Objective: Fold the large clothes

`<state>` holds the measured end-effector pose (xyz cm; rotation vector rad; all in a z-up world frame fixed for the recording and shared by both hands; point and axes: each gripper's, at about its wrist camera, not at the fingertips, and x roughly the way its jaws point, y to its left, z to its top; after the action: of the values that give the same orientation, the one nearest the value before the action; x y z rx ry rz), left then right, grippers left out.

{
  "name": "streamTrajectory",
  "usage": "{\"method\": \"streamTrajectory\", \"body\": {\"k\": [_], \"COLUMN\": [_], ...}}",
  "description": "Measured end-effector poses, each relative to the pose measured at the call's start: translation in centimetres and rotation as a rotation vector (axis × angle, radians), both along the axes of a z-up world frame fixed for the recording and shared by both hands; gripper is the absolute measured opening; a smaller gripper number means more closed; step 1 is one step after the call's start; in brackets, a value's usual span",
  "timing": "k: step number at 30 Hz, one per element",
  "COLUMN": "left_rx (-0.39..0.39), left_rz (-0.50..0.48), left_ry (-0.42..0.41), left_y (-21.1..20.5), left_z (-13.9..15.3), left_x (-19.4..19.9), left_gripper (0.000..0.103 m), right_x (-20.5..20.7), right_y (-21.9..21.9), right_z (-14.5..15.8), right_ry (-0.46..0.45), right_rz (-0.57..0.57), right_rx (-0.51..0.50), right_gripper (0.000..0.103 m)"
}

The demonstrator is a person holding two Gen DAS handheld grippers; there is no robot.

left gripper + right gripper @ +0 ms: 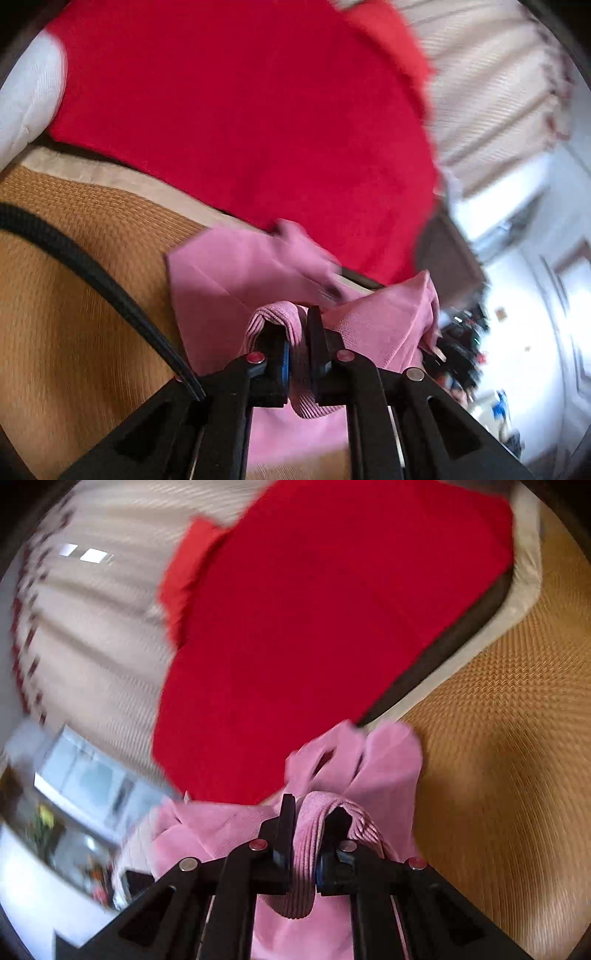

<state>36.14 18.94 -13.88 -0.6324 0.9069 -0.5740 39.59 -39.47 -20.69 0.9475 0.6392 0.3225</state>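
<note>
Pink garment pinched in both claws

The pink garment (236, 273) hangs between the left claw (298, 332) and right claw (310, 823), each clamped on a ribbed hem fold; beyond both lies a red blanket (240, 110), with an orange woven mat (498, 757) below.

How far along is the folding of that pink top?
Early, by the look of it. Done: both grippers have hold of the pink garment. The left gripper and right gripper are each shut on a ribbed edge. In hand: the cloth hangs bunched and creased between them, above the red cloth and woven mat. Left: spreading it flat and making every fold; no neat fold shows yet.
</note>
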Motion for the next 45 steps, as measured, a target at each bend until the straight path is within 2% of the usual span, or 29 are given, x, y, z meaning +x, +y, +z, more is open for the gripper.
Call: {"method": "streamTrajectory", "body": {"k": [2, 4, 6, 7, 8, 10, 11, 12, 13, 14, 16, 17, 19, 21, 23, 24, 26, 28, 30, 31, 32, 33, 36, 37, 38, 40, 43, 45], "left_rx": [0.037, 0.052, -0.028, -0.074, -0.126, -0.174, -0.186, -0.186, -0.176, -0.163, -0.176, -0.178, -0.091, -0.019, 0.06, 0.113, 0.178, 0.212, 0.321, 0.35, 0.341, 0.342, 0.376, 0.37, 0.361, 0.33, 0.272, 0.224], "left_rz": [0.033, 0.047, 0.08, 0.094, 0.098, 0.104, 0.12, 0.135, 0.169, 0.224, 0.29, 0.303, 0.287, 0.222, 0.17, 0.154, 0.15, 0.146, 0.161, 0.167, 0.163, 0.167, 0.144, 0.144, 0.147, 0.147, 0.136, 0.123], "left_ry": [0.099, 0.193, 0.221, 0.213, 0.193, 0.158, 0.135, 0.118, 0.084, 0.025, -0.091, -0.124, -0.115, -0.12, -0.118, -0.108, -0.095, -0.068, 0.017, 0.055, 0.078, 0.056, 0.083, 0.075, 0.064, 0.036, 0.011, 0.025], "left_y": [-1.1, -1.9, -1.5, -1.2, -0.8, 0.0, 0.3, 0.5, 0.8, 1.3, 2.0, 2.3, 1.7, 0.0, -1.3, -2.3, -3.0, -3.0, -3.3, -3.3, -3.1, -3.1, -3.1, -3.0, -2.8, -2.3, -1.6, -1.3], "left_z": [-3.6, -7.4, -9.4, -9.6, -9.4, -8.8, -8.2, -7.8, -6.9, -5.7, -3.7, -2.9, -1.5, -1.1, -1.6, -2.1, -3.5, -5.0, -6.8, -7.8, -8.8, -8.6, -7.8, -7.3, -6.5, -5.1, -3.8, -3.6], "left_x": [3.7, 6.1, 7.1, 7.2, 7.2, 6.8, 6.3, 5.9, 5.1, 4.0, 1.9, 0.9, -0.5, -1.6, -3.6, -4.3, -5.7, -6.2, -5.8, -5.6, -5.6, -5.9, -6.6, -6.9, -7.0, -8.1, -11.0, -12.6], "left_gripper": [0.011, 0.011, 0.011, 0.011, 0.014, 0.017, 0.022, 0.04, 0.054, 0.073, 0.078, 0.08, 0.081, 0.08, 0.081, 0.08, 0.08, 0.08, 0.08, 0.08, 0.08, 0.08, 0.08, 0.08, 0.08, 0.08, 0.08, 0.08], "right_x": [3.0, 4.6, 5.7, 5.9, 6.2, 6.2, 6.0, 5.6, 5.7, 5.4, 3.3, 2.0, 0.4, -0.4, -1.2, -1.5, -2.4, -2.8, -2.8, -2.6, -2.7, -3.1, -4.7, -4.9, -5.0, -6.7, -9.1, -9.7], "right_y": [-0.8, -1.6, -2.8, -3.1, -3.4, -3.4, -3.3, -3.1, -3.1, -2.7, -2.7, -2.5, -1.9, -0.2, 1.8, 2.8, 4.5, 6.2, 7.2, 7.4, 7.4, 7.5, 7.9, 8.0, 7.9, 7.8, 7.5, 6.9], "right_z": [-3.5, -6.9, -9.1, -9.2, -8.6, -7.1, -6.2, -5.3, -4.8, -4.0, -2.0, -0.7, 1.2, 2.5, 2.8, 2.6, 2.0, 0.9, -1.4, -2.6, -3.2, -2.8, -0.8, -0.1, 0.2, 1.0, 1.4, 1.0], "right_ry": [0.07, 0.124, 0.176, 0.18, 0.167, 0.132, 0.107, 0.083, 0.07, 0.052, -0.033, -0.084, -0.109, -0.062, -0.039, -0.009, 0.031, 0.092, 0.187, 0.217, 0.225, 0.217, 0.164, 0.142, 0.131, 0.102, 0.081, 0.085], "right_rz": [-0.022, -0.052, -0.065, -0.067, -0.068, -0.058, -0.058, -0.064, -0.069, -0.078, -0.14, -0.176, -0.129, -0.067, -0.018, 0.01, 0.056, 0.08, 0.099, 0.105, 0.102, 0.1, 0.129, 0.137, 0.139, 0.147, 0.166, 0.143], "right_rx": [0.056, 0.153, 0.284, 0.32, 0.321, 0.292, 0.283, 0.274, 0.265, 0.251, 0.23, 0.198, 0.121, 0.015, -0.049, -0.072, -0.107, -0.189, -0.263, -0.274, -0.272, -0.27, -0.273, -0.246, -0.222, -0.163, -0.112, -0.098], "right_gripper": [0.012, 0.012, 0.012, 0.014, 0.014, 0.015, 0.017, 0.02, 0.034, 0.064, 0.098, 0.099, 0.099, 0.097, 0.077, 0.073, 0.057, 0.055, 0.053, 0.046, 0.04, 0.04, 0.042, 0.052, 0.062, 0.068, 0.071, 0.071]}}
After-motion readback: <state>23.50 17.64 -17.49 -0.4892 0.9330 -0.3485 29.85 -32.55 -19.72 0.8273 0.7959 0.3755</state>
